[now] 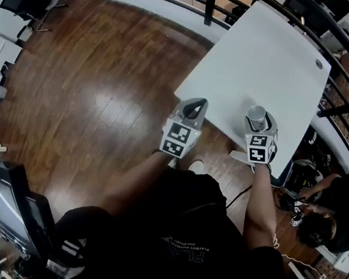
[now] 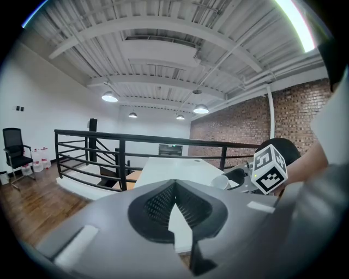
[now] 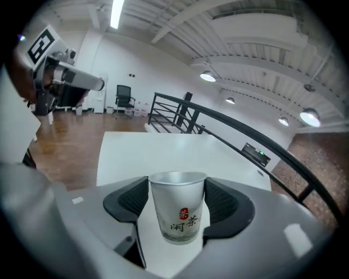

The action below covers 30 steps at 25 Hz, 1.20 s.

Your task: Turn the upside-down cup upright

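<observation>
Holding the cup (image 3: 180, 215) mouth-up in our right claw (image 3: 176, 197), over the worktop's (image 1: 263, 58) near edge. Left claw (image 2: 174, 186) is pinched together, empty. We'd lower it level onto the worktop, then loosen gently.

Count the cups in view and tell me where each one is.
1. The cup is mouth-up, clamped between the right gripper's jaws, over the near edge of the white table. No other shows.

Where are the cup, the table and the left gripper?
cup (image 3: 178, 210), right gripper view, on its printed side wall.
table (image 1: 263, 58), head view, on its bare white top.
left gripper (image 2: 174, 185), left gripper view, where its jaw tips meet.
</observation>
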### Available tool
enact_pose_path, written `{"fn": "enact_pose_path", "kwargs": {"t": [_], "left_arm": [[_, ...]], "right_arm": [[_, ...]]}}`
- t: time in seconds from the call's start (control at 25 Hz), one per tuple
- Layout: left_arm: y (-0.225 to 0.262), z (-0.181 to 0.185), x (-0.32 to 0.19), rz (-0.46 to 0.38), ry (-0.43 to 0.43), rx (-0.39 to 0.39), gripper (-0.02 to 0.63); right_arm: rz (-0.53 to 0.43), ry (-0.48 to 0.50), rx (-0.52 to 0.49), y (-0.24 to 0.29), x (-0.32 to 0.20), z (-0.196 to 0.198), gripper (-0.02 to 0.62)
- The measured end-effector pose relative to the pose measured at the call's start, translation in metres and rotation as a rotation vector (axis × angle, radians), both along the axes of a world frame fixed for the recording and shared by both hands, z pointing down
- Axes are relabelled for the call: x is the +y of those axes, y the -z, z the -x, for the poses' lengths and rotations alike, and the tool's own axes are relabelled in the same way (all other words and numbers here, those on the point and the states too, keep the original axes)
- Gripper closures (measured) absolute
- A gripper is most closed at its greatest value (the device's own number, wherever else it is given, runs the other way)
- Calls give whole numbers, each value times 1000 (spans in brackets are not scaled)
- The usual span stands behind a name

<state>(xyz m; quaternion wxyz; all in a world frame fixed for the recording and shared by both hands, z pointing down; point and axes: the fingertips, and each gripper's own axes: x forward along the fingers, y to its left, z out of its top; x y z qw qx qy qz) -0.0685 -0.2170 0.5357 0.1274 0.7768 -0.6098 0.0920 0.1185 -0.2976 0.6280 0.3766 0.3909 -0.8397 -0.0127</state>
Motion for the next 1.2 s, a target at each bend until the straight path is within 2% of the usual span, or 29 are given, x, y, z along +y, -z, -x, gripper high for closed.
{"fn": "enact_pose_path", "kwargs": {"t": [0.32, 0.4, 0.8, 1.2], "left_arm": [[-8, 4, 9, 19, 6, -3, 609], [-9, 7, 10, 23, 13, -6, 609], [-12, 12, 12, 29, 9, -19, 609], [-10, 1, 11, 29, -18, -15, 609]], "right_arm": [[97, -246, -392, -8, -18, -12, 262], [104, -281, -444, -12, -23, -14, 264], [70, -269, -404, -23, -14, -20, 273], [116, -253, -300, -42, 7, -27, 270]]}}
